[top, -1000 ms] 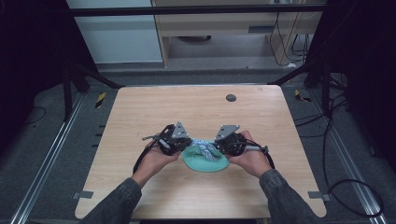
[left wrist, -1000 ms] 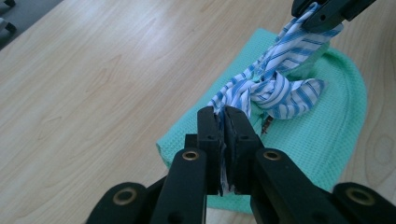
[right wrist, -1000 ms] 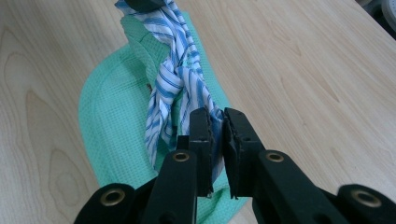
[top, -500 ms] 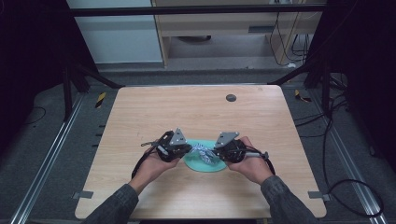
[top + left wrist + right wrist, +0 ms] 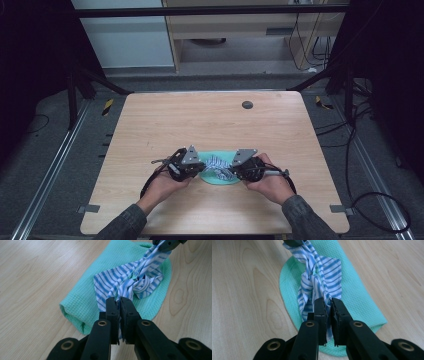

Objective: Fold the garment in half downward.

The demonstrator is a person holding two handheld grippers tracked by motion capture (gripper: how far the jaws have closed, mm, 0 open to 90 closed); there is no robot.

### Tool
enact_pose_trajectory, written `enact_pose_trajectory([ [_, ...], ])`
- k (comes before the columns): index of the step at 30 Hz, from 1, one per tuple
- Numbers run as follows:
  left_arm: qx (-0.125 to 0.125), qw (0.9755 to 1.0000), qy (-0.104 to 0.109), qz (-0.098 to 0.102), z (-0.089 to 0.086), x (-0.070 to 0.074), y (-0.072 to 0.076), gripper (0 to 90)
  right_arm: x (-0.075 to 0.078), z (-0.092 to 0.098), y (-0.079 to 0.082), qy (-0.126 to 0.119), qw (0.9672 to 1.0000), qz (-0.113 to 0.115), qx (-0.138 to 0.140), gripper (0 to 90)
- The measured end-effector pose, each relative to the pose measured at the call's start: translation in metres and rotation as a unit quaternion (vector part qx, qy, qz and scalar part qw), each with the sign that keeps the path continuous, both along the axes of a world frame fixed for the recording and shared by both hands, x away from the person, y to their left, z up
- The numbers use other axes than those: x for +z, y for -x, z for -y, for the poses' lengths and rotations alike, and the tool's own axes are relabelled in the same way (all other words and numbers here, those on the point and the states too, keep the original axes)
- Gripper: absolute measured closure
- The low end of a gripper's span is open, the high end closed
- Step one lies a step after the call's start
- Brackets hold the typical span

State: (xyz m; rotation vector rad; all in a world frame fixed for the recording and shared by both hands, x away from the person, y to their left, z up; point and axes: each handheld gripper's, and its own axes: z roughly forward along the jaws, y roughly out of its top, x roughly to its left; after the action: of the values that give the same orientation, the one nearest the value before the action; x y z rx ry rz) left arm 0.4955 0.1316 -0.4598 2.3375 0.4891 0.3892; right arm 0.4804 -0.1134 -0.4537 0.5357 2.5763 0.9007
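High view: the left gripper (image 5: 196, 167) and the right gripper (image 5: 234, 170) face each other near the front edge of the table (image 5: 210, 120), with a striped cloth (image 5: 218, 166) strung between them over a green towel (image 5: 216, 176). In the left gripper view, the jaws are pressed together on one end of the striped cloth (image 5: 127, 282), and the right gripper view shows the same for the other end (image 5: 319, 277). The strip is knotted around the rolled green towel (image 5: 100, 290), with the knot sitting on top near the middle.

The step looks like tightening that knot. To do it well, I'd pull both ends outward evenly and keep them low, so the knot stays centred and the roll does not lift or unroll. A lopsided pull would likely drag the bundle sideways.

The roll lies flat on the wood. In the high view its long axis runs left to right across the table, and the strip follows nearly the same line from one gripper to the other
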Motion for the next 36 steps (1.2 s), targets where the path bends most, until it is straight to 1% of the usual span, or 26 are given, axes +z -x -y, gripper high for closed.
enact_pose_trajectory([
  [4,-0.002,1.0000,0.002,-0.001,0.000,-0.001,0.002,85.8,-0.002,0.001,0.003,0.001,1.0000,0.000,0.003,83.4],
  [6,-0.005,1.0000,-0.002,-0.001,-0.001,-0.002,0.003,85.8,-0.003,0.001,0.005,0.003,1.0000,-0.002,0.006,83.6],
  [9,-0.004,1.0000,0.001,-0.004,-0.001,-0.004,0.005,85.8,-0.004,0.000,0.007,0.003,1.0000,-0.003,0.005,83.7],
  [12,-0.007,1.0000,-0.002,-0.005,-0.002,-0.006,0.007,85.6,-0.005,-0.001,0.009,0.004,1.0000,-0.004,0.008,83.9],
  [16,-0.004,1.0000,0.005,-0.005,-0.004,-0.006,0.010,84.4,-0.006,-0.001,0.011,0.005,0.9999,-0.004,0.014,84.0],
  [23,-0.007,1.0000,0.003,-0.004,-0.006,-0.007,0.013,83.8,-0.007,-0.002,0.014,0.005,0.9998,-0.006,0.017,83.9],
  [24,-0.006,1.0000,0.005,-0.004,-0.006,-0.007,0.014,82.3,-0.007,-0.002,0.014,0.005,0.9998,-0.006,0.018,84.0],
  [25,-0.003,1.0000,0.005,0.002,-0.007,-0.007,0.015,79.5,-0.007,-0.002,0.015,0.005,0.9998,-0.007,0.018,84.0],
  [26,-0.003,1.0000,0.005,0.002,-0.007,-0.007,0.015,76.1,-0.007,-0.002,0.015,0.005,0.9998,-0.007,0.018,84.0],
  [27,0.002,1.0000,0.007,0.006,-0.007,-0.008,0.016,76.1,-0.007,-0.001,0.015,0.006,0.9998,-0.007,0.020,84.0],
  [28,0.007,0.9999,0.008,0.008,-0.008,-0.007,0.016,70.0,-0.007,-0.002,0.015,0.005,0.9998,-0.007,0.020,84.0],
  [29,0.015,0.9997,0.010,0.013,-0.008,-0.008,0.015,67.3,-0.007,-0.002,0.015,0.005,0.9997,-0.008,0.021,84.0],
  [30,0.015,0.9997,0.010,0.013,-0.008,-0.008,0.015,63.1,-0.007,-0.002,0.015,0.005,0.9997,-0.008,0.021,84.0],
  [31,0.022,0.9996,0.010,0.016,-0.009,-0.008,0.015,63.1,-0.007,-0.002,0.015,0.006,0.9997,-0.008,0.023,84.0],
  [32,0.028,0.9993,0.018,0.015,-0.008,-0.008,0.014,59.4,-0.007,-0.002,0.015,0.006,0.9997,-0.008,0.023,84.0],
  [34,0.029,0.9993,0.020,0.012,-0.008,-0.009,0.013,56.2,-0.007,-0.003,0.016,0.007,0.9996,-0.008,0.025,83.9],
  [36,0.018,0.9998,0.012,0.005,-0.007,-0.010,0.012,55.8,-0.007,-0.003,0.016,0.007,0.9996,-0.009,0.026,84.0],
])
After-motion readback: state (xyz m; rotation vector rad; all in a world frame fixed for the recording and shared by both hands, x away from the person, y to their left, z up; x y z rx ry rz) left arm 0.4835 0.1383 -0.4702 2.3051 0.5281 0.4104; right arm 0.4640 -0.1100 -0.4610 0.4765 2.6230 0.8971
